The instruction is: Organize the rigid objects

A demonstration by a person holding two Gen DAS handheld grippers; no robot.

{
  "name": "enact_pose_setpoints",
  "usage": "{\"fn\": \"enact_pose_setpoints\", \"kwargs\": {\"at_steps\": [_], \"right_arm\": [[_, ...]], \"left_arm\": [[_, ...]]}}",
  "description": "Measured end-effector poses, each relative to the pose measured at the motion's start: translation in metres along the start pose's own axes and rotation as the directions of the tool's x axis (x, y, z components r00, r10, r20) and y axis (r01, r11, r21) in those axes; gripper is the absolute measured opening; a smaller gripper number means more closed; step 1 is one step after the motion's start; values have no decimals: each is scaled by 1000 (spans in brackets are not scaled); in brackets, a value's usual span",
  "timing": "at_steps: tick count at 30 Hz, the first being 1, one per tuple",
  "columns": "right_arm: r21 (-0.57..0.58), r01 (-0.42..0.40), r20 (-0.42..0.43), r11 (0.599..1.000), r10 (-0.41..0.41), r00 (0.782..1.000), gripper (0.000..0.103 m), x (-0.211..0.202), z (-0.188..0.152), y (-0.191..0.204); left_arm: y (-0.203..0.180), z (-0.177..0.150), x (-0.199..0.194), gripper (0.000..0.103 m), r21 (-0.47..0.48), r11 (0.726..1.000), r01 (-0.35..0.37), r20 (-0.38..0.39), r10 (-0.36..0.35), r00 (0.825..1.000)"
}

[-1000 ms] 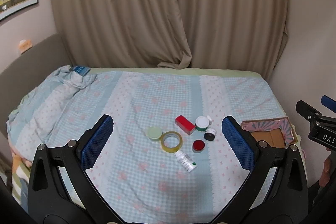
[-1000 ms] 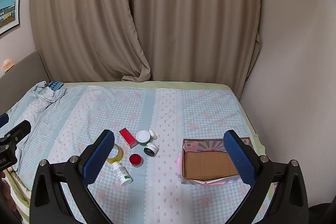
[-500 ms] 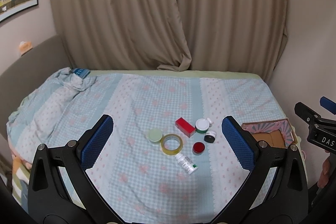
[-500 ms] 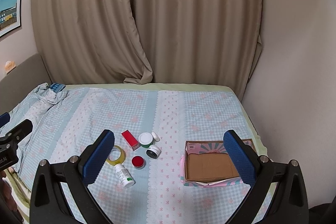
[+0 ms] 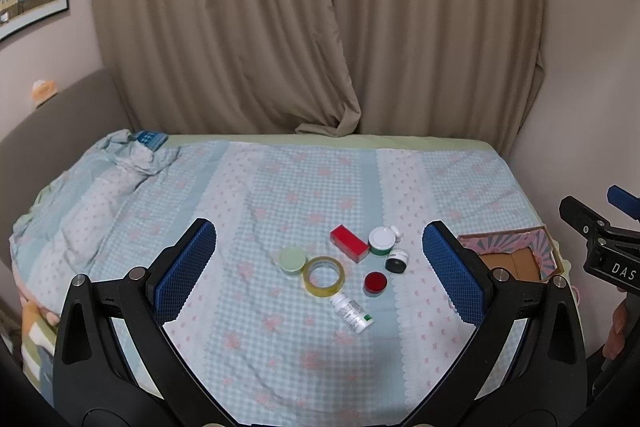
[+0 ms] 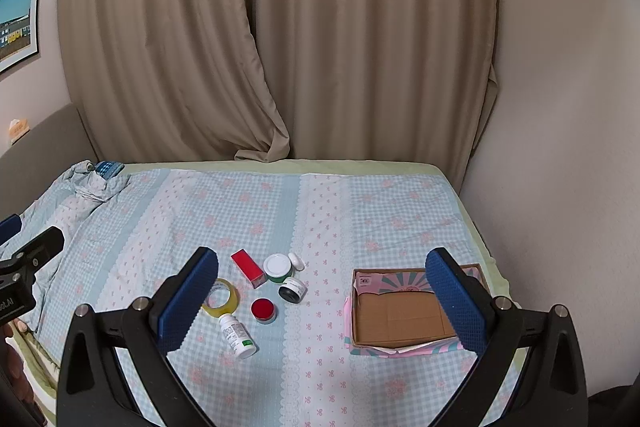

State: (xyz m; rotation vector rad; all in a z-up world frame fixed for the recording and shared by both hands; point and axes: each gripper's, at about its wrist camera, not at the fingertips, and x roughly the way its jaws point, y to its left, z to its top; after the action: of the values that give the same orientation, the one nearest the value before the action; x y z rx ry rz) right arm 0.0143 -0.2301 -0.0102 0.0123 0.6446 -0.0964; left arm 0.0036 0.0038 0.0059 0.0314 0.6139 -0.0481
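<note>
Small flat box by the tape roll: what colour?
Red box, best seen in the left wrist view, lying beside the tape roll.

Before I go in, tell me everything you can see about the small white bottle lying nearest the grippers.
The white bottle is a small plastic-looking cylinder with a white cap and a printed label with green at its base end. It lies on its side on the checked bedspread, cap pointing toward the tape roll and close beside it; whether they touch is unclear. The red-lidded jar sits just right of it, apart. Neither gripper touches it.
</note>
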Motion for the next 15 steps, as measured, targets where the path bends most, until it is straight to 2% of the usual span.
{"fn": "enact_pose_setpoints", "kwargs": {"at_steps": [15], "right_arm": [[36, -18, 12, 999, 17, 1000, 103, -1, 1, -2]], "left_arm": [[1, -1, -1, 102, -3, 1000, 0, 2, 0, 1000]]}}
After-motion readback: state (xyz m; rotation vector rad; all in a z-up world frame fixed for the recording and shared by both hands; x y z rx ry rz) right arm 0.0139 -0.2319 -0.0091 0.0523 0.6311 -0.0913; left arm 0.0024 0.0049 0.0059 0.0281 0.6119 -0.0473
